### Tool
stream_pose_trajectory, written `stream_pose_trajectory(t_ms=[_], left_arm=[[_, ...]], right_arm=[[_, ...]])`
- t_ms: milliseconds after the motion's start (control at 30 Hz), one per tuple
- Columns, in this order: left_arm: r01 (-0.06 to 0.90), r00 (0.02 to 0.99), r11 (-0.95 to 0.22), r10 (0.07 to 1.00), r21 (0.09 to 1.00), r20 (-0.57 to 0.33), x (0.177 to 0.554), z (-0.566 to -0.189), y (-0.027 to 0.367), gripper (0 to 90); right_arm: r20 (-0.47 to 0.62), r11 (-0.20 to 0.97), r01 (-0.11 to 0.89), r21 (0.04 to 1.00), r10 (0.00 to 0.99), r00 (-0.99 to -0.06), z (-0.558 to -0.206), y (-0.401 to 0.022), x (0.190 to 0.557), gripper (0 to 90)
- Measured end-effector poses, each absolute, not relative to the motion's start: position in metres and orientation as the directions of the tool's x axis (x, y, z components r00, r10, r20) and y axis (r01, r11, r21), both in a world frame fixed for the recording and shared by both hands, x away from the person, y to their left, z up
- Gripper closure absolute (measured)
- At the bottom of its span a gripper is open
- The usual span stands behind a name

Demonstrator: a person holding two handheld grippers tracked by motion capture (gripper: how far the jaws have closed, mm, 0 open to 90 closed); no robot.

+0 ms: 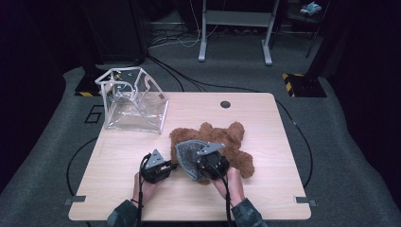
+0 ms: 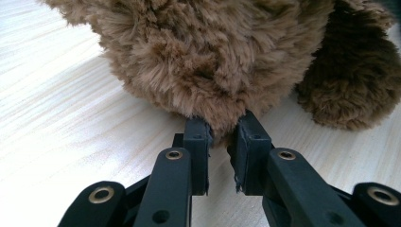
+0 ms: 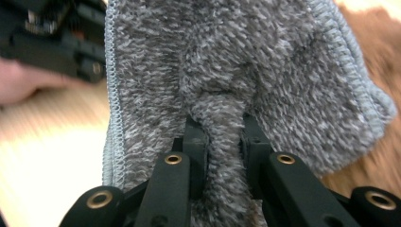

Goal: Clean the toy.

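While a tuft of brown fur is pinched between the jaws of the left gripper (image 2: 221, 142), the teddy bear (image 2: 222, 52) is held low on the wooden surface (image 2: 61, 109). These jaws are nearly closed, and a small bit of the bear's soft body is caught between the pads. A fold of the grey cloth (image 3: 236, 61) is squeezed between the jaws of the right gripper (image 3: 222, 142), which are pressed tight on it. The cloth is fluffy, with a pale stitched edge, and it is lifted up so that it hangs open in front of that gripper.

Seen from the high view, the left gripper (image 1: 158, 166) is placed at the near left side of the bear (image 1: 222, 142), and the right gripper (image 1: 208, 163) is just beside it, with the cloth (image 1: 189, 158) held up over the bear's near end. The bear is lying flat near the middle of the surface (image 1: 265, 198), and most of its body is not covered. Far off, at the back left corner, a clear plastic bag (image 1: 135, 101) is standing open, well apart from the bear.

It looks as if the bear is being dressed or wrapped with the cloth. Both things have been gripped, so the start is done. The cloth is not yet pulled over or around the bear, so most of the job is thought to be left. Whether the bag is meant for later cannot be told.
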State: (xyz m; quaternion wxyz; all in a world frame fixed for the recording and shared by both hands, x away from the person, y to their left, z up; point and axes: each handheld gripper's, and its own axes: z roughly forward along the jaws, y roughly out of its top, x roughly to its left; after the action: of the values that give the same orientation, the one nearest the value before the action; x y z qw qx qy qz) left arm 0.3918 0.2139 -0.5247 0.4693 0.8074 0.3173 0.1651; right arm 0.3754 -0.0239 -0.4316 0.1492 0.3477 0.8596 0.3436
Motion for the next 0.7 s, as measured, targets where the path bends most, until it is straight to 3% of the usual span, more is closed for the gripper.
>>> stream_pose_trajectory(t_ms=[467, 700], left_arm=[[0.352, 0.741, -0.352, 0.671, 0.867, -0.028, 0.392, -0.525, 0.214, 77.4], [0.356, 0.743, -0.35, 0.669, 0.866, -0.036, 0.392, -0.525, 0.215, 77.3]], right_arm=[[0.062, 0.58, 0.571, 0.581, 0.668, -0.742, -0.486, 0.005, 0.391, 77.3], [0.097, 0.539, 0.56, 0.629, 0.66, -0.745, -0.465, -0.017, 0.383, 77.2]])
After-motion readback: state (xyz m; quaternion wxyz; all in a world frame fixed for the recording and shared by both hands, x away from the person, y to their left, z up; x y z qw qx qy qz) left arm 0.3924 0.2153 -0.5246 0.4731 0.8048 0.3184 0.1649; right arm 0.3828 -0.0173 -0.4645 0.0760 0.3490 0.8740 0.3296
